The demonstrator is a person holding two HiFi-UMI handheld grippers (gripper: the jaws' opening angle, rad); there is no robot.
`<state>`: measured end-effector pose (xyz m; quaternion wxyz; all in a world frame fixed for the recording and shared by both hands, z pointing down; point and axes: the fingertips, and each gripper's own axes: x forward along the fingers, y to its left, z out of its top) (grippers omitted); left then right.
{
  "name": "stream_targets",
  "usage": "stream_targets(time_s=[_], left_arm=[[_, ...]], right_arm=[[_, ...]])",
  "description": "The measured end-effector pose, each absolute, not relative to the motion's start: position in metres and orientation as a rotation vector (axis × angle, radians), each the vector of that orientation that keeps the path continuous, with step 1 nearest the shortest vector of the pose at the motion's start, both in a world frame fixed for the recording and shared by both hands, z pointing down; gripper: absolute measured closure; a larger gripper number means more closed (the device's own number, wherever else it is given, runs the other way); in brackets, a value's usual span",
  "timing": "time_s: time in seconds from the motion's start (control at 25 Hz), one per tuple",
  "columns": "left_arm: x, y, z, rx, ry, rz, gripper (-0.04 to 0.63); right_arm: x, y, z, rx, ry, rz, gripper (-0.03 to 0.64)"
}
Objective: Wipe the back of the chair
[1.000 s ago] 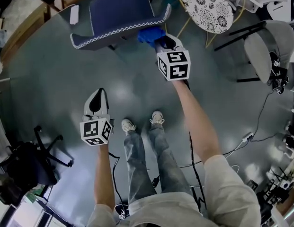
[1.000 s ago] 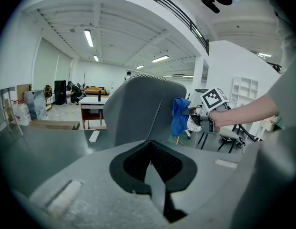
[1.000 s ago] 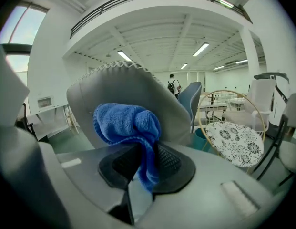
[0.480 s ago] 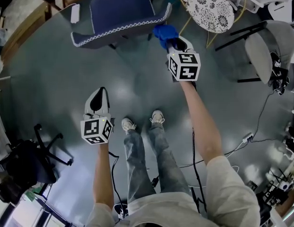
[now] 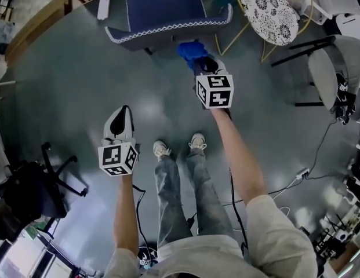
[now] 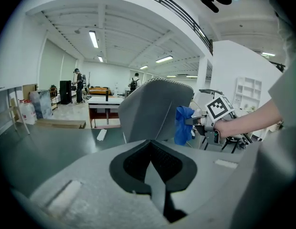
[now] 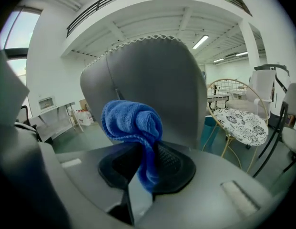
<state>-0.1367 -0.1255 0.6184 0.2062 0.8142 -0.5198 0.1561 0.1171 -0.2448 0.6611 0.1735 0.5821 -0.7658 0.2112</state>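
The chair (image 5: 166, 7) stands ahead of me, dark blue with white trim along the top of its back (image 5: 168, 30). My right gripper (image 5: 198, 59) is shut on a bunched blue cloth (image 5: 190, 50), held at the rear face of the chair back, right of its middle and just under the trim. In the right gripper view the cloth (image 7: 133, 123) hangs from the shut right gripper (image 7: 143, 168) in front of the grey chair back (image 7: 157, 80). I cannot tell whether cloth and back touch. My left gripper (image 5: 120, 113) hangs low and apart, shut and empty (image 6: 151, 159).
A round patterned seat on a gold wire frame (image 5: 268, 11) stands right of the chair. A grey chair (image 5: 330, 62) is at far right and a black office chair (image 5: 35, 193) at lower left. Cables (image 5: 301, 169) cross the floor. My feet (image 5: 162, 150) are behind the grippers.
My right gripper carried the cloth rightward along the chair back, then back to the left and lower. The view has shifted a little. The left gripper has stayed put.
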Motion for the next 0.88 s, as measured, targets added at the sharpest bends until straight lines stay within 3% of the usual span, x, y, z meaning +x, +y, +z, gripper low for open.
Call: stream_targets(time_s=[0.48,0.88], left_arm=[[-0.211,-0.121,0.621,2.195,-1.533,0.416,0.592],[-0.258,-0.127,0.622,2.148,-1.589,0.414,0.592]], right_arm=[[-0.037,-0.259,0.672,1.435,-2.311,0.616,0.546],[-0.116,-0.281,0.685,1.310,-2.355,0.620,0.545]])
